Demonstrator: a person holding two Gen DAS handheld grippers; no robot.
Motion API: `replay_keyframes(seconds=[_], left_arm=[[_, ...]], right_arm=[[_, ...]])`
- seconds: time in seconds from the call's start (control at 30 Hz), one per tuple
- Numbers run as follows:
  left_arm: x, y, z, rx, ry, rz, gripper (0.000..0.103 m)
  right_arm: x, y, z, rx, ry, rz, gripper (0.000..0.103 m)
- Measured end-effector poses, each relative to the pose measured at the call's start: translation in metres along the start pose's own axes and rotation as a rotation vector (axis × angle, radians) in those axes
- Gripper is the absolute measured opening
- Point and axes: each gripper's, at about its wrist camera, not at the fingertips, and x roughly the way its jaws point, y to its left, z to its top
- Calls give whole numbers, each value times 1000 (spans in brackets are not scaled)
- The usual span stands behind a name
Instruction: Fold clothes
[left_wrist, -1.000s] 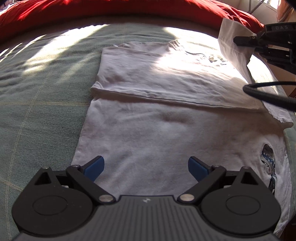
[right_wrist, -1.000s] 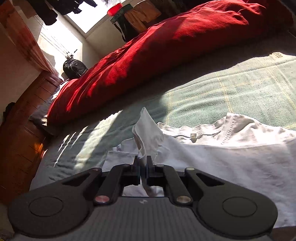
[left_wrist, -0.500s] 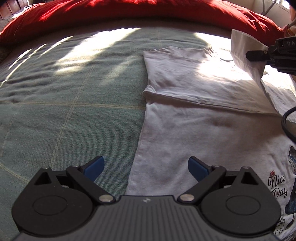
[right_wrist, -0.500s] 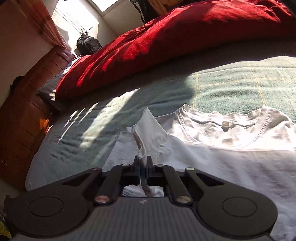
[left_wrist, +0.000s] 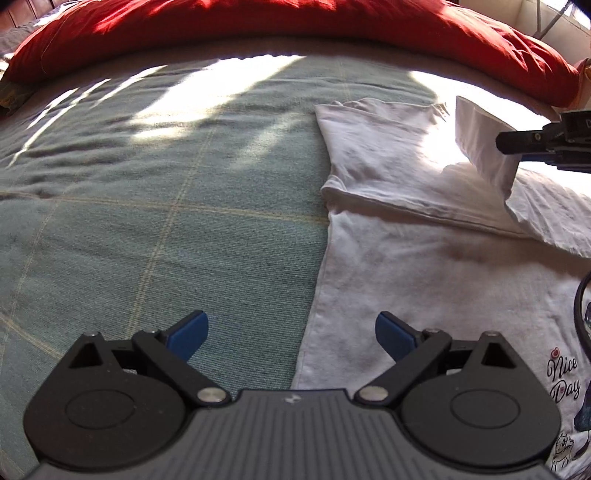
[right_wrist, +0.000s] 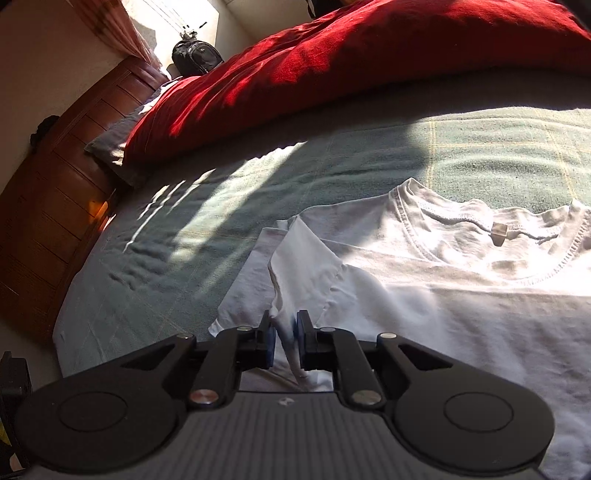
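1. Left gripper (left_wrist: 291, 334) has its blue fingers wide apart and holds nothing. It hangs over the side edge of the white T-shirt (left_wrist: 424, 266), which lies flat on the green blanket (left_wrist: 166, 206). The shirt stretches off to its right.
2. Right gripper (right_wrist: 284, 341) has its fingers nearly together, and a raised sleeve (right_wrist: 303, 266) stands between them. This hand is nearer, and the shirt body to its right is where I think the sleeve goes.
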Motion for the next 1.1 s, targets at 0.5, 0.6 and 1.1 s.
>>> replay_keyframes(seconds=[0.5, 0.6, 1.1], left_arm=[[27, -43, 78, -90, -74, -375, 79], [45, -69, 91, 10, -116, -340, 64], [86, -114, 108, 147, -160, -204, 60]], right_arm=[[-106, -86, -21, 38, -89, -210, 38], [-121, -109, -36, 108, -96, -246, 38], [-173, -132, -103, 87, -91, -464, 46]])
